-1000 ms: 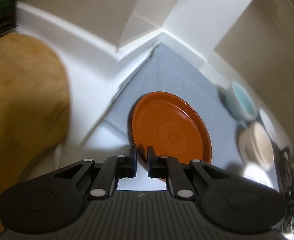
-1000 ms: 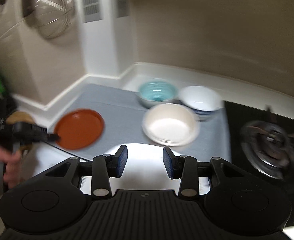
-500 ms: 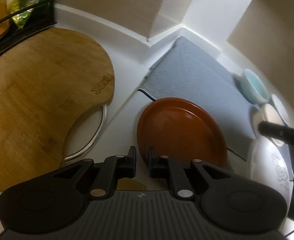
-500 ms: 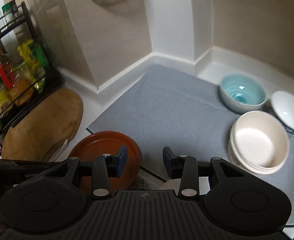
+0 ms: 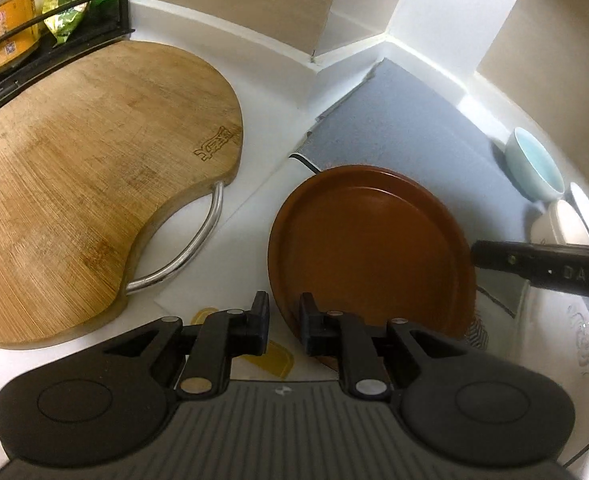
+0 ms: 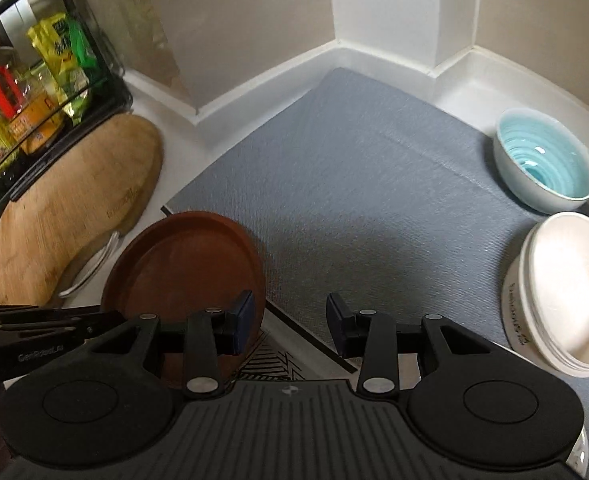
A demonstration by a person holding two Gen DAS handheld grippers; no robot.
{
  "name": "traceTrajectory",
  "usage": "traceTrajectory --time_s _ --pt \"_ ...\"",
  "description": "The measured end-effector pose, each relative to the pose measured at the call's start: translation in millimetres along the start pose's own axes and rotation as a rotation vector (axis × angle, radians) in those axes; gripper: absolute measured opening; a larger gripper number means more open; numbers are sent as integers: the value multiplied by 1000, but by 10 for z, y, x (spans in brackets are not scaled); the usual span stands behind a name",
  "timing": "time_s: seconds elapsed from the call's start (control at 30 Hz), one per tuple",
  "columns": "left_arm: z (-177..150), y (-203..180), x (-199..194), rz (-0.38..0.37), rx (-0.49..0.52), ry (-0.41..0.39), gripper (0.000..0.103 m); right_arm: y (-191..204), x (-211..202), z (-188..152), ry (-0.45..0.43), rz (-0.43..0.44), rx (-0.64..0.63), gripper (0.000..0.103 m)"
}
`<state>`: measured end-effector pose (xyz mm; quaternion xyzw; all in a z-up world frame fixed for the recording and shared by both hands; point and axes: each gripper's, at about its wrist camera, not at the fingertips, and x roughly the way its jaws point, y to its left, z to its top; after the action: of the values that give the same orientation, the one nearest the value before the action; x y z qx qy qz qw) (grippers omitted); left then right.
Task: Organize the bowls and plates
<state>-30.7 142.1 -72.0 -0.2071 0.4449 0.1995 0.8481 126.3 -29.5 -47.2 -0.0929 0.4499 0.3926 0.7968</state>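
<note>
Matt brown plate (image 5: 368,248), woven grey mat (image 6: 354,168), wooden cutting board (image 5: 86,168).

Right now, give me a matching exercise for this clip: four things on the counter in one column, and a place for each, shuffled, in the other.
Things:
1. brown plate
2. turquoise bowl
3. cutting board
4. cream bowl stack

Places:
A. in front of the black wire rack
B. near edge of the grey mat, right side
C. near left corner of the mat, partly overhanging it
D. far right side of the mat, towards the wall

Pairs: 1-C, 2-D, 3-A, 4-B
</note>
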Motion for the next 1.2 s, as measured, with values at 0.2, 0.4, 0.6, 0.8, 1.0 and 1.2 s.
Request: traceTrajectory --time_s 0.2,0.4,0.6,0.8,1.0,1.2 --pt "-13 -23 26 12 12 2 17 -2 93 -19 22 17 6 42" --pt "-13 -27 28 7 18 -5 18 14 176 -38 46 20 5 42" --pt "15 48 25 -39 37 -1 18 48 198 -60 53 4 24 40" --pt "63 139 17 -97 55 12 18 119 218 -101 68 -29 62 36" --pt "123 263 62 -159 73 21 18 215 219 -166 72 -63 89 32" --pt "153 353 129 -212 77 29 18 299 215 -189 69 -89 91 32"
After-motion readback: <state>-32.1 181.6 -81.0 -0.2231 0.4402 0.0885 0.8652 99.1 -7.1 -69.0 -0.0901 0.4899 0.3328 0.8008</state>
